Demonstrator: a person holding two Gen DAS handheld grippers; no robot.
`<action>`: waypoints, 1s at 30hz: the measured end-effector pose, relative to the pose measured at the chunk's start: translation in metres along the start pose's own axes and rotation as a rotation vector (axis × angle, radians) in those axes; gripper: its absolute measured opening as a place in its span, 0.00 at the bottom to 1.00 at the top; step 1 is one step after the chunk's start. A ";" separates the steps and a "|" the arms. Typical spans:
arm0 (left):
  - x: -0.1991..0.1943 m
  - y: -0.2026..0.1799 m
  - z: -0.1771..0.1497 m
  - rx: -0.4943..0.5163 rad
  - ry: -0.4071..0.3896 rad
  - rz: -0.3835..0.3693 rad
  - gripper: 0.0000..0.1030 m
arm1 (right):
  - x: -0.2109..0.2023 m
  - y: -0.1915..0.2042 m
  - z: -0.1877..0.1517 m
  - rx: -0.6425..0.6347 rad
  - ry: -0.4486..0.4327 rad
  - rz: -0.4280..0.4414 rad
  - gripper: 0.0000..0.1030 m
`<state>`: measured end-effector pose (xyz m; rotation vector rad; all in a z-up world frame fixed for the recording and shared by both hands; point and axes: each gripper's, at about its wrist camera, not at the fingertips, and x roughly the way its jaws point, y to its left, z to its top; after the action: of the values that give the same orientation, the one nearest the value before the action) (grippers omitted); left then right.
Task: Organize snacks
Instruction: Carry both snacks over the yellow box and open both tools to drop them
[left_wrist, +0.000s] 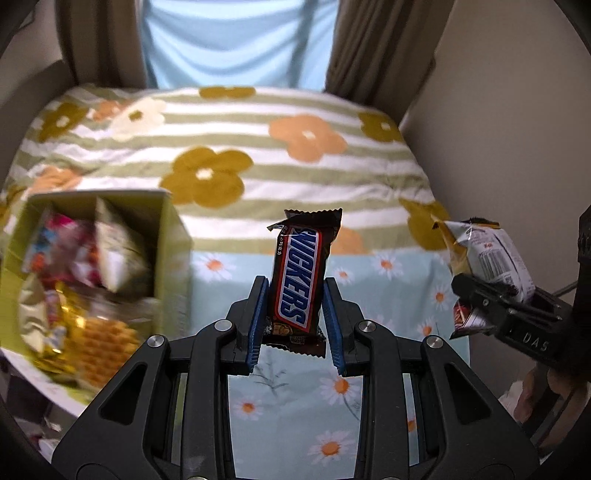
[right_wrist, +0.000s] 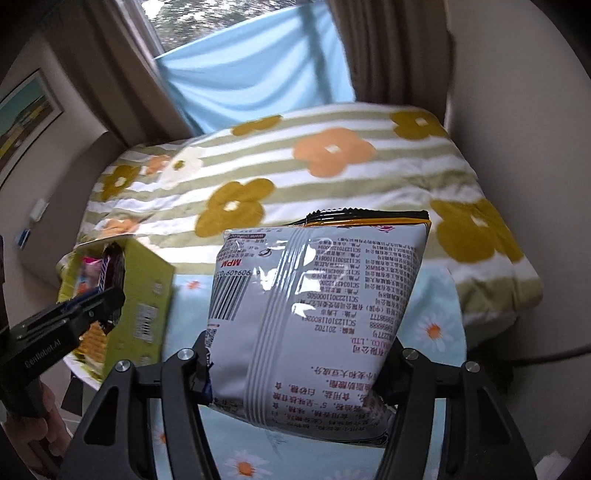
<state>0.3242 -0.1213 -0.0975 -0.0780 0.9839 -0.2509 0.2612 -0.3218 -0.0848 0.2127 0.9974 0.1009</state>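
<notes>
Both pairs of jaws are closed on snacks, each lifted above the daisy-print sheet (left_wrist: 295, 413).

Left gripper (left_wrist: 295, 317) pinches a Snickers bar (left_wrist: 297, 275) near its lower end between the blue pads (left_wrist: 256, 321), and the bar stands almost upright. Right gripper (right_wrist: 295, 373) squeezes a white snack bag (right_wrist: 317, 310) across its lower part, printed back side to the camera. I judge the bar light and quite stiff, so a grip across its middle is safe; the wrapper is glossy and may slip. The bag looks puffy, soft and fragile inside, so it is better held by a sealed edge or with little force. An open green carton (left_wrist: 170, 243), already holding other snacks, lies to the left on the bed, near the striped flower blanket (left_wrist: 229, 147).
</notes>
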 end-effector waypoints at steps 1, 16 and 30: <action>-0.008 0.007 0.002 -0.005 -0.015 0.003 0.26 | -0.001 0.008 0.001 -0.010 -0.007 0.006 0.56; -0.069 0.181 0.012 -0.055 -0.058 0.048 0.26 | 0.024 0.194 0.011 -0.114 -0.041 0.102 0.56; -0.026 0.308 0.005 0.004 0.082 0.051 0.26 | 0.085 0.308 -0.009 -0.079 0.037 0.092 0.56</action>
<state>0.3686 0.1835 -0.1280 -0.0391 1.0651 -0.2110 0.3039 -0.0050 -0.0906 0.1852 1.0181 0.2282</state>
